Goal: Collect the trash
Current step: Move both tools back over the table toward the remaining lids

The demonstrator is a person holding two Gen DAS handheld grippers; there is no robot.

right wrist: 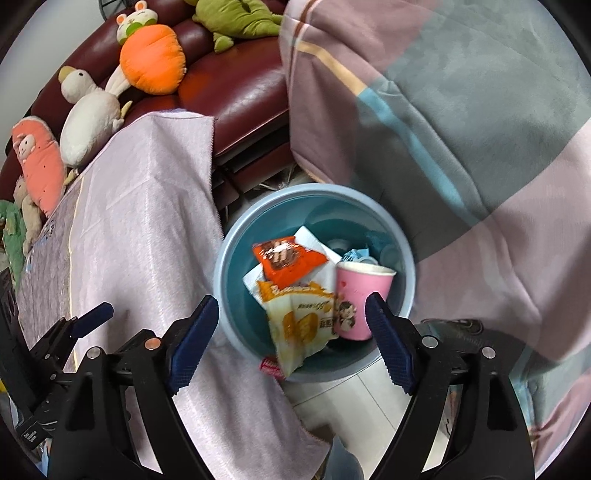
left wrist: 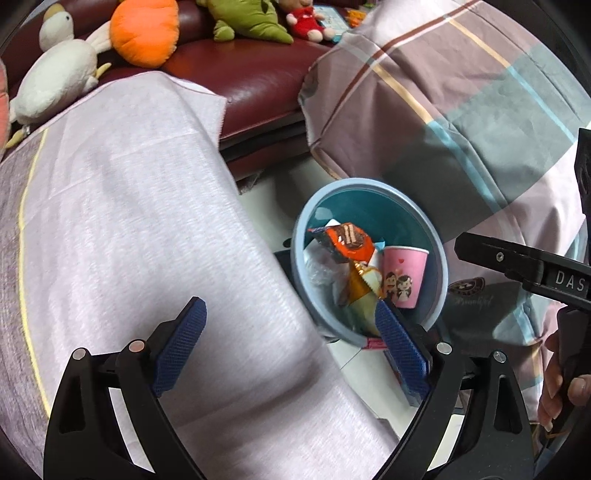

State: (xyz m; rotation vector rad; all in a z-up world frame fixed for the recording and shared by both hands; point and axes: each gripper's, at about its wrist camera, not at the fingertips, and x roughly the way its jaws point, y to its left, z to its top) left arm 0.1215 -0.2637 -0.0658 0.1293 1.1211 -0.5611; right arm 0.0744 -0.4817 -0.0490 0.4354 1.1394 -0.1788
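A round blue trash bin (left wrist: 437, 251) (right wrist: 221, 258) stands on the floor between a cloth-covered table and a blanket. Inside lie an orange snack wrapper (left wrist: 345, 242) (right wrist: 286, 258), a yellow-white snack bag (left wrist: 364, 291) (right wrist: 299, 325), a pink paper cup (left wrist: 404, 277) (right wrist: 356, 299) and white tissue (right wrist: 314, 240). My left gripper (left wrist: 291, 347) is open and empty above the table edge beside the bin. My right gripper (right wrist: 291, 339) is open and empty right above the bin; the snack bag shows between its fingers, apart from them. The right gripper also shows in the left wrist view (left wrist: 524, 269).
A table under a light pink cloth (left wrist: 129, 221) (right wrist: 147, 221) fills the left. A plaid blanket (left wrist: 461, 110) (right wrist: 461, 129) lies right of the bin. A dark red sofa (left wrist: 255, 85) (right wrist: 236, 92) with plush toys (left wrist: 144, 29) (right wrist: 153, 62) is behind. White floor tiles (right wrist: 343, 398) show below the bin.
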